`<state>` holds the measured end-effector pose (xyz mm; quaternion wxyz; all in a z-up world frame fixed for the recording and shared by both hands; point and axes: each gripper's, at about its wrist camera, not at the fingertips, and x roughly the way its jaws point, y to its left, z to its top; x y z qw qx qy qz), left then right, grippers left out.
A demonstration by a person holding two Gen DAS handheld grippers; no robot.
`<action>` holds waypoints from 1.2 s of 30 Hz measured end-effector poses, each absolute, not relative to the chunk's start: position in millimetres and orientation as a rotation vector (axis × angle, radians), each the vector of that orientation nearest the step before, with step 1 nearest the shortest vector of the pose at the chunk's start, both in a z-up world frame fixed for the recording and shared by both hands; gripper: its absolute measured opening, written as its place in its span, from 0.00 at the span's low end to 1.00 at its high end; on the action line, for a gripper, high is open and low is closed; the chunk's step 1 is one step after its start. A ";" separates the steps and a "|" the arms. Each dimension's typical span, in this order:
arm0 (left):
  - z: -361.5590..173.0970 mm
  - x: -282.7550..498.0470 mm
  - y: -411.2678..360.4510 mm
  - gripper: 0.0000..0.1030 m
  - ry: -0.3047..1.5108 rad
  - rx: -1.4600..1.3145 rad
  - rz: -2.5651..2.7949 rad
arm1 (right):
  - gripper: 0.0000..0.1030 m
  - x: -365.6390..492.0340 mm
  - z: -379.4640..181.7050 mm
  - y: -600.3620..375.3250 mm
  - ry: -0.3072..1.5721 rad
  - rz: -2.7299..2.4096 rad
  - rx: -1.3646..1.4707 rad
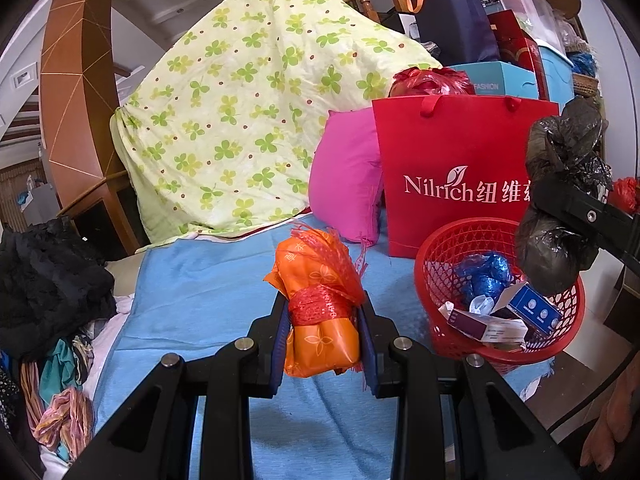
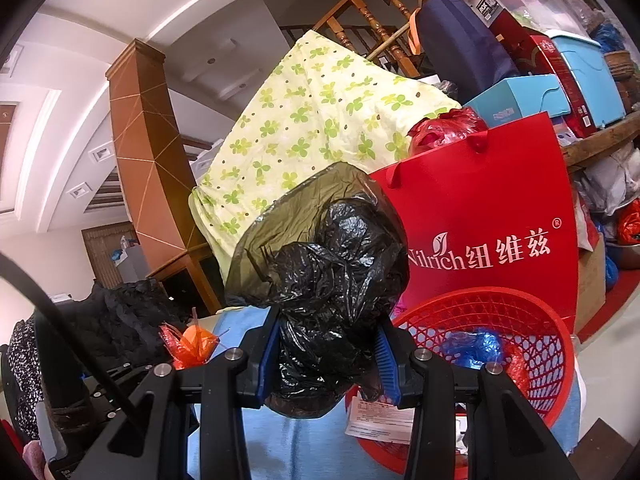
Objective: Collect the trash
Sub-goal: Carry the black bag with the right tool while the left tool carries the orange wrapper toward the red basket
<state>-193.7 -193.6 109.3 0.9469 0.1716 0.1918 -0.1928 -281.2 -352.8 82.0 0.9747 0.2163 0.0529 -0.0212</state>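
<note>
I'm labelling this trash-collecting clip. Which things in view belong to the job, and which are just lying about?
Job:
- orange packet, in the left tongs
- black plastic bag, in the right tongs
- red basket, with blue wrapper and small boxes

Lying about:
- red gift bag
- pink cushion
- clover-print quilt

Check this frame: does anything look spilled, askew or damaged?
Nothing spilled. The red mesh basket sits upright on the blue sheet, trash inside. Both held bundles, orange wrapper and crumpled black bag, look intact.
</note>
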 end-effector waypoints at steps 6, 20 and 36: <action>110.3 -195.1 -198.3 0.32 0.386 0.351 -0.402 | 0.44 -284.1 82.1 -355.6 0.104 -0.056 0.441; 112.6 -198.8 -214.6 0.32 0.377 0.360 -0.436 | 0.44 -292.2 80.1 -367.5 0.092 -0.084 0.463; 112.5 -200.4 -236.2 0.32 0.374 0.369 -0.465 | 0.45 -298.7 77.2 -386.7 0.091 -0.124 0.497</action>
